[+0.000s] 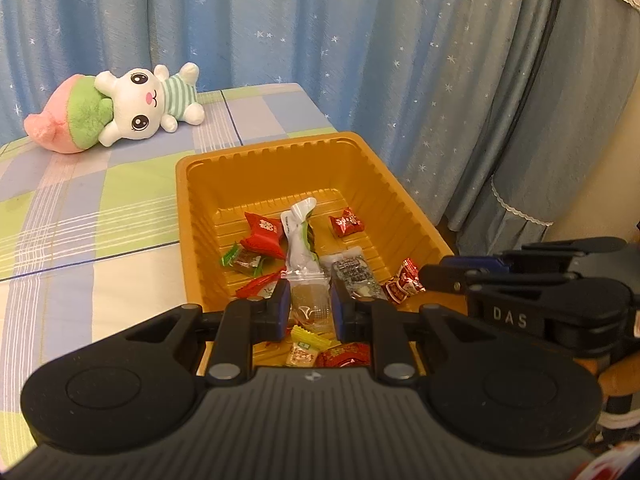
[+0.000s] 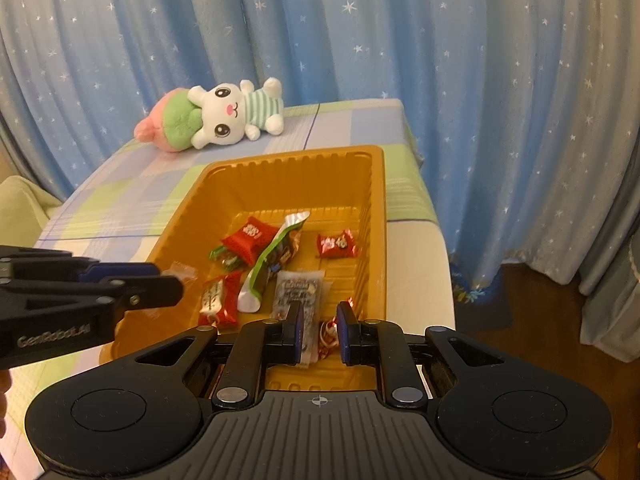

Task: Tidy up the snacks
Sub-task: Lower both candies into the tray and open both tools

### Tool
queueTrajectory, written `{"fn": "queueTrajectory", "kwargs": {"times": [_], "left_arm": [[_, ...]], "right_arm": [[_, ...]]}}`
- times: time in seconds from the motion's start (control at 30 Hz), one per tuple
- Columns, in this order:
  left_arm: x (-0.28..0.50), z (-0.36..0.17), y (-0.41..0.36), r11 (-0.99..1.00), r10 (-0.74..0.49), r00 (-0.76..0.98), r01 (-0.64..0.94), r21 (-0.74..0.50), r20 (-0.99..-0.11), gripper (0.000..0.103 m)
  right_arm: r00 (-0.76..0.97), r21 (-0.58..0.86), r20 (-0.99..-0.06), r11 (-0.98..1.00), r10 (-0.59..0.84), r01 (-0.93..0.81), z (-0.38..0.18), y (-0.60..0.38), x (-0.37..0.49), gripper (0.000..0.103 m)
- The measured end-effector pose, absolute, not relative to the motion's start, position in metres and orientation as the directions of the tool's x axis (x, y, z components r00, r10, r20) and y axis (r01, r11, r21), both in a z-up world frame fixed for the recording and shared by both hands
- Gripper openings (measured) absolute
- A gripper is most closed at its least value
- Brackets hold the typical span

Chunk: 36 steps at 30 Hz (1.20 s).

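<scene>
1. An orange tray (image 1: 188, 208) sits on a bench (image 1: 80, 208) covered in a checked cloth, with blue starred curtains (image 1: 320, 40) behind. A plush rabbit (image 1: 140, 106) lies at about 10 o'clock from the tray.
2. The snacks lie loose on the tray floor: a red pack (image 1: 264, 234) near the centre, a long white-green pack (image 1: 298, 236) just beside it, a small red candy (image 1: 346, 222) towards 1 o'clock, and a grey sachet (image 1: 354, 274) towards 5 o'clock.
3. These look light, soft and crinkly, with slick film that could slip. Judging by shape, the crimped ends or flat middles are the best places to take hold.
4. The left tool (image 1: 310, 308) is partly open at the tray's 6 o'clock edge. A clear packet (image 1: 310, 300) sits between its blue pads, seemingly pinched lightly, though firm contact is hard to confirm.
5. The right tool (image 2: 318, 330) is also partly open, holding nothing. It hovers over the near right corner, above a red foil candy (image 2: 328, 332).
</scene>
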<state>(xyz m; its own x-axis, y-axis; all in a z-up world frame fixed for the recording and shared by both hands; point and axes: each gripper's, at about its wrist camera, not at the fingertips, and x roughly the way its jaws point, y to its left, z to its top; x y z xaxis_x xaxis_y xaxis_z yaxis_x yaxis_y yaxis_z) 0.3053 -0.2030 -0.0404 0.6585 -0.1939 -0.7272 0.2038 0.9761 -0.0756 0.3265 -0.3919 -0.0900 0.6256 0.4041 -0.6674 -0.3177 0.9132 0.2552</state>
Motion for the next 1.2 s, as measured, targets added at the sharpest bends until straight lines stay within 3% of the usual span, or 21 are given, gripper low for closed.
{"fn": "queueTrajectory", "kwargs": {"times": [0.6,0.87,0.93,1.0,1.07,1.2], "left_arm": [[0.319,-0.052,-0.22,0.976,-0.188,0.641,0.205,-0.069,-0.744,0.02],[0.304,-0.051,-0.208,0.983,-0.164,0.626,0.164,-0.077,-0.762,0.032],[0.298,-0.048,-0.205,0.986,-0.152,0.63,0.153,-0.07,-0.762,0.036],[0.291,-0.045,-0.202,0.988,-0.141,0.635,0.142,-0.065,-0.76,0.042],[0.284,-0.041,-0.199,0.99,-0.129,0.639,0.126,-0.062,-0.758,0.049],[0.266,-0.029,-0.193,0.995,-0.098,0.656,0.089,-0.051,-0.748,0.061]], "right_arm": [[0.616,0.292,-0.664,0.905,0.424,-0.309,-0.088,-0.4,0.322,0.018],[0.596,0.321,-0.668,0.895,0.445,-0.309,-0.089,-0.4,0.316,0.019],[0.591,0.326,-0.668,0.892,0.452,-0.314,-0.089,-0.399,0.314,0.024],[0.59,0.332,-0.665,0.889,0.458,-0.316,-0.088,-0.399,0.31,0.054],[0.605,0.345,-0.649,0.887,0.461,-0.306,-0.087,-0.401,0.305,0.068],[0.601,0.37,-0.642,0.879,0.476,-0.301,-0.084,-0.403,0.297,0.074]]}}
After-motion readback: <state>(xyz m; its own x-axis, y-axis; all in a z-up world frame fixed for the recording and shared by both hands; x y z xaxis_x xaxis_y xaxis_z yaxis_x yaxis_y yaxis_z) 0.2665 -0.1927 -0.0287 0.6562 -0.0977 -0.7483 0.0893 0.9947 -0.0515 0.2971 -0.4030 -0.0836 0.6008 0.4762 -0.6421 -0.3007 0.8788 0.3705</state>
